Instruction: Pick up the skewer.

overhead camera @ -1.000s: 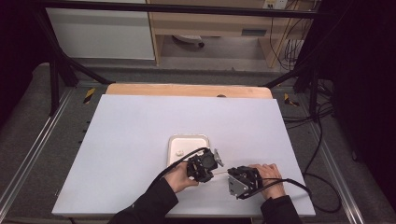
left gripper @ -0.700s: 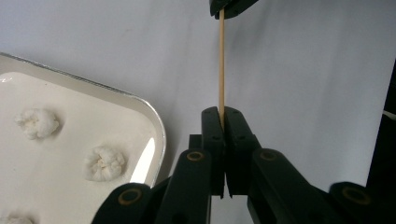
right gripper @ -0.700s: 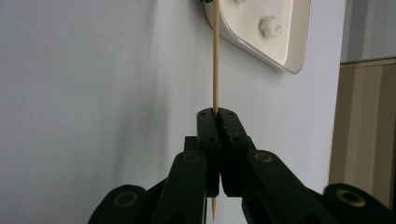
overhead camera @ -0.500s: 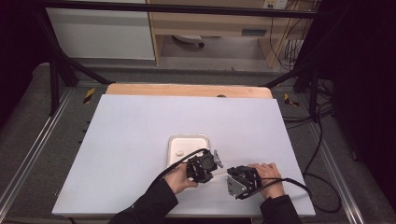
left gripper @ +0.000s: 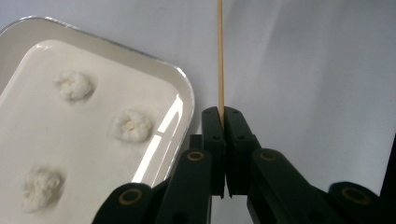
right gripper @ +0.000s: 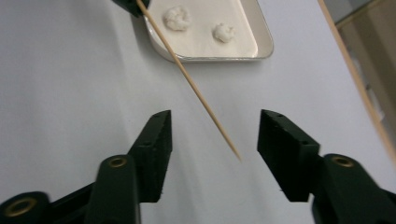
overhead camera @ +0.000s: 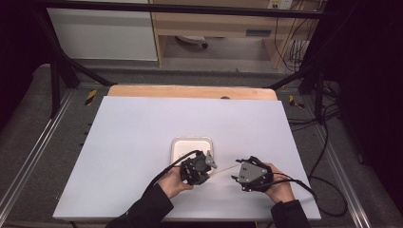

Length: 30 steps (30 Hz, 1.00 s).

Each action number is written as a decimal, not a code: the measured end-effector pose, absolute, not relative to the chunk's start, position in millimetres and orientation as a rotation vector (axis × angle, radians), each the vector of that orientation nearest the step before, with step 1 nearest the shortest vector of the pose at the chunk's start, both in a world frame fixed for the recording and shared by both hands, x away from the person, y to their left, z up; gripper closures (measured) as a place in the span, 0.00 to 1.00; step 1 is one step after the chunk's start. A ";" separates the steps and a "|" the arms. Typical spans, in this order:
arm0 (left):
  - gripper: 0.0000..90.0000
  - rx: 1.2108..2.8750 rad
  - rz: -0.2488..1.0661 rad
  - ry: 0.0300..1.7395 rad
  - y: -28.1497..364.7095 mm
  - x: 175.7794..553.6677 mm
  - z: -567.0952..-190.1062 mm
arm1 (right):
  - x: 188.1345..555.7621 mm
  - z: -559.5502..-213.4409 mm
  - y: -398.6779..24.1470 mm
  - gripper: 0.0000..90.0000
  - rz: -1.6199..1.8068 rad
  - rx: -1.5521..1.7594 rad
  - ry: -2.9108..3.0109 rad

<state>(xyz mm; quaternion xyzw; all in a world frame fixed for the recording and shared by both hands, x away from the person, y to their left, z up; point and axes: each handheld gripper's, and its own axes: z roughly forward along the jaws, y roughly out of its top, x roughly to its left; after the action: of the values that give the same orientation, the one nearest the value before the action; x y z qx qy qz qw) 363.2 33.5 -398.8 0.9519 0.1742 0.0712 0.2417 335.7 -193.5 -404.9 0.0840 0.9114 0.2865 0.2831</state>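
My left gripper [overhead camera: 208,165] [left gripper: 222,116] is shut on one end of a thin wooden skewer [overhead camera: 223,168] [left gripper: 220,56] [right gripper: 196,88], which runs level above the white table toward the right hand. The right gripper [overhead camera: 236,171] [right gripper: 215,126] has just been opening. Its jaws now stand apart with the skewer's pointed tip between them, touching neither pad. Just beyond the left gripper sits a small white tray [overhead camera: 191,141] [left gripper: 184,84] [right gripper: 261,46] that holds white fluffy clumps [left gripper: 132,125] [right gripper: 177,17].
A wooden strip [overhead camera: 190,91] borders the far edge of the white table top [overhead camera: 133,142]. Black frame posts stand at both far corners, and cables [overhead camera: 328,142] hang off the right side. Both forearms come in over the near edge.
The right gripper's jaws have opened and let go of the skewer. My left gripper has drawn a little to the left with the skewer, so the stick now shows between the two grippers.
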 end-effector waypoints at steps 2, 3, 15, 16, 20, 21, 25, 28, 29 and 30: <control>0.98 2.587 0.208 0.486 41.4 362.6 -398.7 | 338.9 -403.2 -197.7 0.40 0.813 0.317 2.458; 0.98 2.573 0.213 0.498 45.5 362.0 -398.7 | 340.2 -402.9 -199.6 0.37 0.831 0.356 2.465; 0.98 2.404 0.270 0.626 98.3 353.5 -396.6 | 348.3 -410.1 -215.0 0.12 0.945 0.714 2.440; 0.98 2.388 0.275 0.635 102.7 352.5 -396.4 | 348.7 -410.7 -215.9 0.10 0.951 0.727 2.437; 0.98 2.326 0.301 0.679 119.3 348.2 -397.3 | 349.9 -412.2 -218.1 0.09 0.991 0.792 2.460; 0.98 2.313 0.304 0.688 123.2 347.2 -397.5 | 350.5 -412.4 -218.5 0.09 0.997 0.808 2.461; 0.97 2.268 0.325 0.718 136.0 342.0 -399.4 | 352.7 -413.5 -217.7 0.06 1.021 0.862 2.463; 0.97 2.239 0.336 0.738 144.7 338.6 -401.0 | 354.1 -413.9 -216.4 0.06 1.050 0.875 2.455; 0.97 2.223 0.340 0.744 147.6 337.0 -401.7 | 354.4 -413.6 -215.9 0.06 1.060 0.885 2.455; 0.97 2.213 0.346 0.748 150.7 335.7 -402.1 | 355.2 -413.6 -215.5 0.06 1.078 0.891 2.455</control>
<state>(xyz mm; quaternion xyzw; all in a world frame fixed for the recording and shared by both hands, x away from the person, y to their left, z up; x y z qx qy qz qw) 335.7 150.7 -402.1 0.8666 0.2930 0.1354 0.3805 355.2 -215.5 -413.6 0.3113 0.8581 0.3769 0.1573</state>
